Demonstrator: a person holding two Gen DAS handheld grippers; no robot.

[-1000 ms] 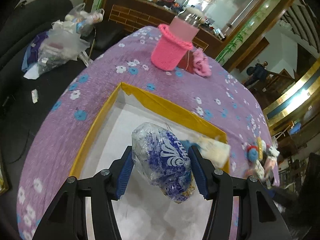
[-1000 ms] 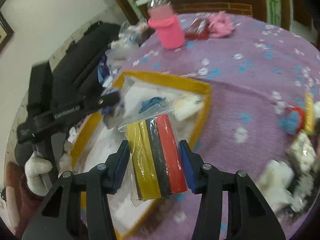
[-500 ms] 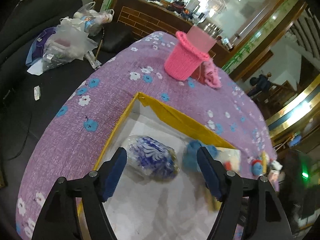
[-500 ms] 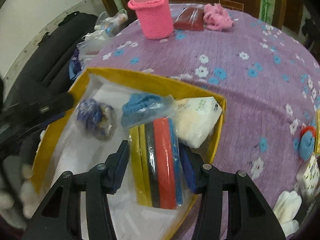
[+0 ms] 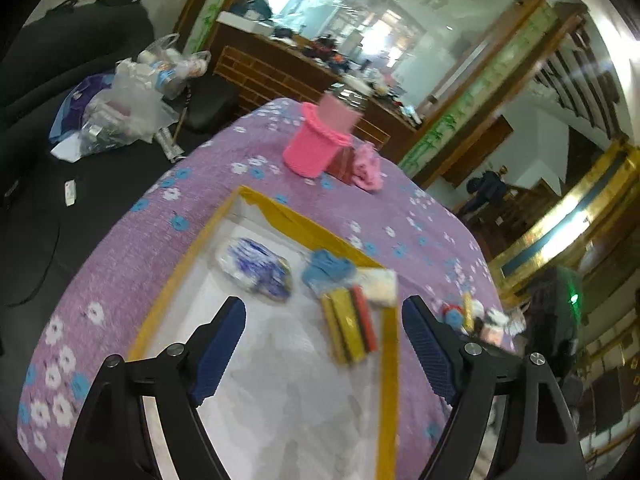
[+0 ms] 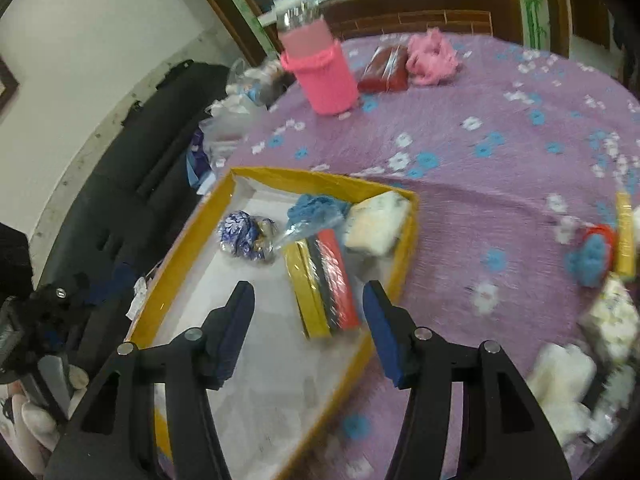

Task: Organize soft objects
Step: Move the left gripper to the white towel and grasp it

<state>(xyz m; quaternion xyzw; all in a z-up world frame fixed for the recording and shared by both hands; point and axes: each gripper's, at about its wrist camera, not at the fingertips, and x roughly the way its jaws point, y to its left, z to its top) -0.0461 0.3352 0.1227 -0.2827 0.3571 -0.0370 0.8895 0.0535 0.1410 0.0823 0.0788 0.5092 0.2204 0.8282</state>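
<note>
A yellow-rimmed box (image 5: 192,264) (image 6: 184,248) with a white floor lies on the purple flowered cloth. In it lie a blue-and-white wrapped bundle (image 5: 256,270) (image 6: 244,234), a bagged pack of yellow, black and red sponges (image 5: 350,328) (image 6: 324,286), a blue knit piece (image 5: 326,268) (image 6: 316,208) and a white pack (image 5: 380,286) (image 6: 378,222). My left gripper (image 5: 324,344) is open and empty above the box. My right gripper (image 6: 308,320) is open and empty just behind the sponge pack.
A pink knit-covered cup (image 5: 320,142) (image 6: 320,76), a red pack (image 6: 384,70) and a pink knit piece (image 6: 432,58) stand at the table's far side. Several soft items, white, blue-red and yellow (image 6: 596,256) (image 5: 472,318), lie to the right of the box. A black sofa (image 5: 60,128) with bags lies left.
The left gripper opened and dropped the blue-and-white bundle into the box, then pulled back. The right gripper lowered the sponge pack into the box, let go and drew back.
</note>
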